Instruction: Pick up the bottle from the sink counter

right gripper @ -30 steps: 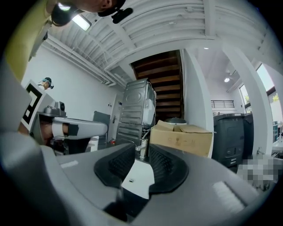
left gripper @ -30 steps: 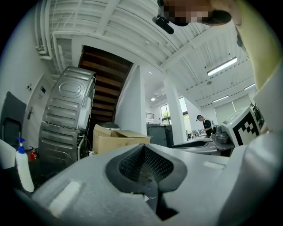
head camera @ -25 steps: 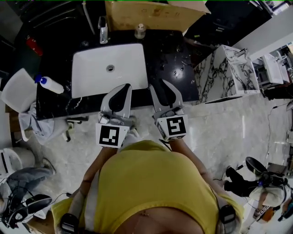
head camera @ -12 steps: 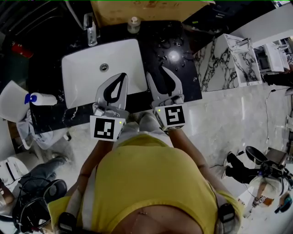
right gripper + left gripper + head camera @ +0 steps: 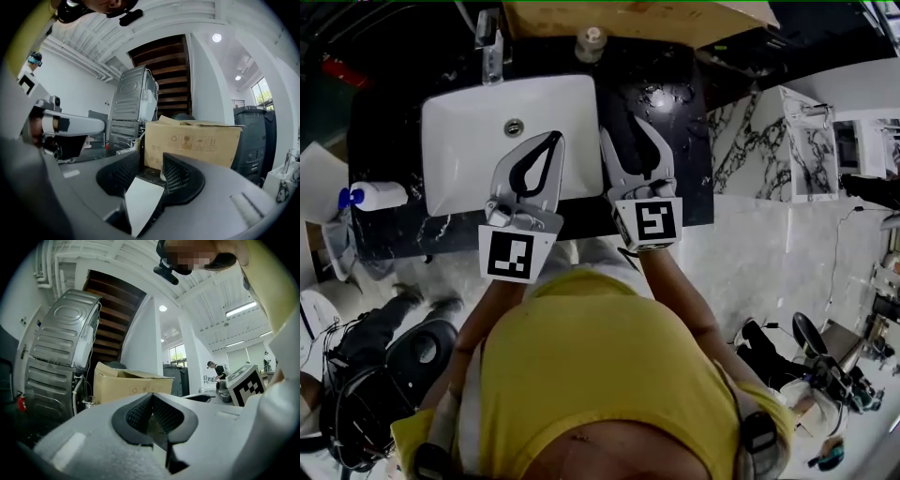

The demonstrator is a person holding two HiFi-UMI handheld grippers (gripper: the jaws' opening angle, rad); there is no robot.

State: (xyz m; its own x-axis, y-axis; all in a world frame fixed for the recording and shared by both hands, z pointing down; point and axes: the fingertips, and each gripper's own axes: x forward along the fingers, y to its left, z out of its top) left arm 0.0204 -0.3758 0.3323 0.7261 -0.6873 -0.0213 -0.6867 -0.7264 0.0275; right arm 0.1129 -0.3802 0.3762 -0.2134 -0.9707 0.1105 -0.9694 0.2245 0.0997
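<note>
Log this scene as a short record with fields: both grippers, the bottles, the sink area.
left gripper: jaws together, empty, over the near right part of the sink
right gripper: jaws apart, empty, over the black counter right of the sink
faucet: behind the basin
blue-capped bottle: lying on the counter left of the sink, untouched
small pale bottle: upright behind the sink, by the cardboard box
pickup: not yet done

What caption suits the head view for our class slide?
Left gripper shut, right gripper open, both near the white sink's front edge; blue-capped bottle lies on the dark counter at left.
</note>
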